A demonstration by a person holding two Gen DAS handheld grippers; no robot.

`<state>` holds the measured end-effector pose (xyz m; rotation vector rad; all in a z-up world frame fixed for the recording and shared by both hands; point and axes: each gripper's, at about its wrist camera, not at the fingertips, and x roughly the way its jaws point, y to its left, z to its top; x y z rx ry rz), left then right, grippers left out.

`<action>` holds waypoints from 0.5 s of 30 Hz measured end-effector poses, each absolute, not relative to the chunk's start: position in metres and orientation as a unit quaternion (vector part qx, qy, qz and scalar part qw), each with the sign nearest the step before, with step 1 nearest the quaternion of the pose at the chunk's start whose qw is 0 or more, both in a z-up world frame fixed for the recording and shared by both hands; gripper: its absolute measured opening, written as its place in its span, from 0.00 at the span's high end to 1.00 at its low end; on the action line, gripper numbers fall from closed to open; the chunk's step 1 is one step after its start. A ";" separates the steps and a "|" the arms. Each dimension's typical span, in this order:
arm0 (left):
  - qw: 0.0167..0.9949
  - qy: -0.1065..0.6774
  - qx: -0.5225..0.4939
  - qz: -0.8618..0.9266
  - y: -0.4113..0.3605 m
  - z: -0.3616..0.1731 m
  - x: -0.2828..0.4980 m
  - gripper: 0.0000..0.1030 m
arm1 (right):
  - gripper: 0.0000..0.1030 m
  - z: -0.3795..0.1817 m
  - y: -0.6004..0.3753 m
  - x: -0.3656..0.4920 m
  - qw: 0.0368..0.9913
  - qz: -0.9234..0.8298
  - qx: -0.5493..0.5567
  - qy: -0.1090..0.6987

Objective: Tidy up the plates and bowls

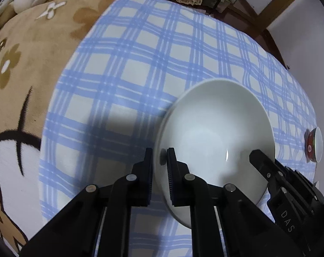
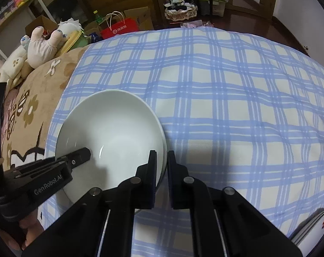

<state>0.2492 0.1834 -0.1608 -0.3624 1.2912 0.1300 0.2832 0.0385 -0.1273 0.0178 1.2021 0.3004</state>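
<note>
A large white bowl (image 1: pixel 215 137) is held above the blue checked cloth (image 1: pixel 129 75). My left gripper (image 1: pixel 159 158) is shut on the bowl's left rim, one finger inside and one outside. My right gripper (image 2: pixel 162 160) is shut on the same white bowl (image 2: pixel 110 132) at its right rim; a second white rim shows just under it there. Each gripper shows in the other's view: the right gripper (image 1: pixel 260 158) at the bowl's right edge, the left gripper (image 2: pixel 80 156) at its left. A small red bowl (image 1: pixel 313 145) lies at the far right.
A tan flowered blanket (image 1: pixel 27 68) lies left of the cloth. White plates (image 2: pixel 313 227) with a red mark sit at the lower right of the right wrist view. Soft toys (image 2: pixel 44 42), a red bag (image 2: pixel 121 30) and baskets stand beyond the far edge.
</note>
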 end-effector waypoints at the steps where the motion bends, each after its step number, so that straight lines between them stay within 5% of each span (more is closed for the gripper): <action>1: 0.784 0.598 -0.158 0.060 0.181 -0.160 0.249 0.88 | 0.91 -0.128 0.038 0.283 0.814 0.139 0.010 0.564; 15: 0.799 0.583 -0.145 0.013 0.168 -0.140 0.245 0.90 | 0.91 -0.114 0.014 0.271 0.819 0.140 0.027 0.556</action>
